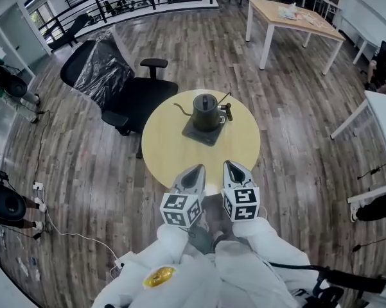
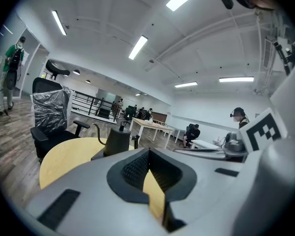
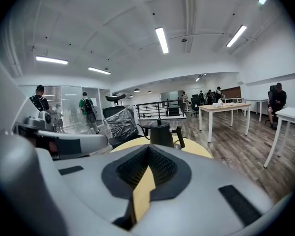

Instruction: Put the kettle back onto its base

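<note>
A dark gooseneck kettle stands upright on its grey square base at the far middle of the round wooden table. Its spout points left and its handle right. My left gripper and right gripper hover side by side over the table's near edge, well short of the kettle. Both are shut with nothing between their pads. The kettle shows ahead in the left gripper view, beyond the left gripper. In the right gripper view the kettle stands past the right gripper.
A black office chair with a plastic-wrapped back stands at the table's far left. A long wooden table is farther back right, a white desk at the right. Cables lie on the floor at left. People stand and sit in the distance.
</note>
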A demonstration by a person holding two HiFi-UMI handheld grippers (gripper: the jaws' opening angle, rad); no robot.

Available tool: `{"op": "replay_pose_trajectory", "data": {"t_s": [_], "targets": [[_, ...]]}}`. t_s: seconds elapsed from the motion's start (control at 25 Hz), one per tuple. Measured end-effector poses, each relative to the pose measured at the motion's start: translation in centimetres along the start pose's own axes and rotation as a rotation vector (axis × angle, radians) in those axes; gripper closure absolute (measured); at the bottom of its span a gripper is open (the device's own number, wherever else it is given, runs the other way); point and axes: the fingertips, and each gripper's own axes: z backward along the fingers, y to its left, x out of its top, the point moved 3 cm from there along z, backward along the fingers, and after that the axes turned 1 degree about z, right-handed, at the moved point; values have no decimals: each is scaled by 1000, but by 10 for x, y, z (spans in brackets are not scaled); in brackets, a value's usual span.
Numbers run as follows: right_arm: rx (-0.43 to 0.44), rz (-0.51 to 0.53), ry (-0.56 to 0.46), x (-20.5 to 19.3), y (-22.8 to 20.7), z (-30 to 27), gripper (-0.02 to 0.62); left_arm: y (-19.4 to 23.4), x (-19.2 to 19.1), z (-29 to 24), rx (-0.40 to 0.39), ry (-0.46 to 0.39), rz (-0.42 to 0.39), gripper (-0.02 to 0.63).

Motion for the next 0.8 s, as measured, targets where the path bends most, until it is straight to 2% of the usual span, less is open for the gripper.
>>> {"op": "replay_pose_trajectory", "data": {"t_s": [0.28, 0.8], "targets": [[16, 25, 7, -9, 17, 38, 583, -28, -16, 34, -18, 9, 16, 604], [12, 24, -60, 4, 39, 44, 583, -13, -4, 55, -22, -26, -2, 604]]}}
